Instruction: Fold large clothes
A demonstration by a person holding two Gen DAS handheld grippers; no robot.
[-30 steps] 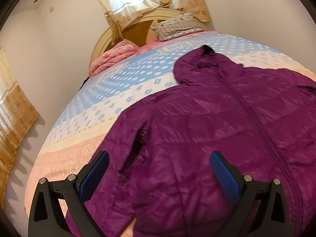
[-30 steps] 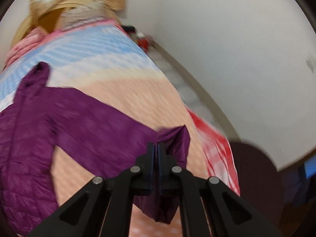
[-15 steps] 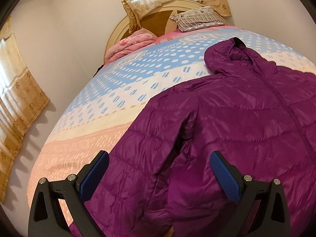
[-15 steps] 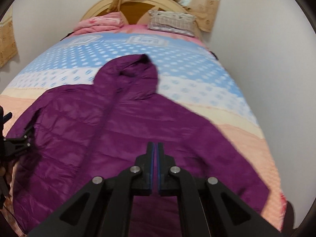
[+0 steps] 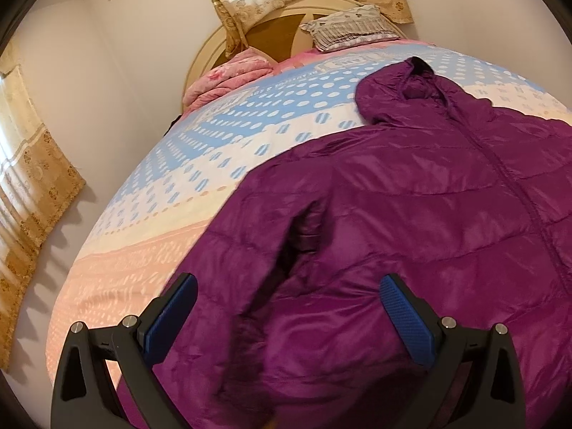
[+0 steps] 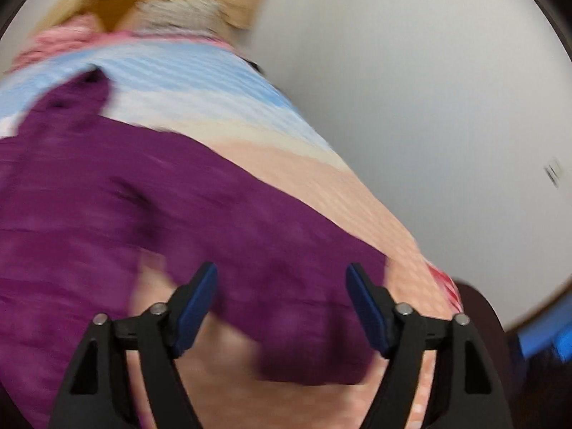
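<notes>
A purple hooded puffer jacket [image 5: 411, 214] lies face up, zipped, spread on the bed, hood toward the headboard. In the left wrist view my left gripper [image 5: 289, 307] is open and empty, hovering over the jacket's left sleeve and lower body. In the blurred right wrist view the jacket's right sleeve [image 6: 286, 275] stretches out toward the bed's right edge. My right gripper [image 6: 282, 296] is open and empty just above that sleeve's cuff end.
The bed has a blue, white and peach dotted cover [image 5: 214, 164]. A pillow [image 5: 350, 28] and pink folded bedding [image 5: 228, 75] lie by the headboard. A white wall [image 6: 429, 89] runs close along the bed's right side. Curtains [image 5: 32, 178] hang at left.
My right gripper was shut and has opened. It swung from facing the whole jacket back to the right sleeve. The left view shifted slightly, gripper still open.
</notes>
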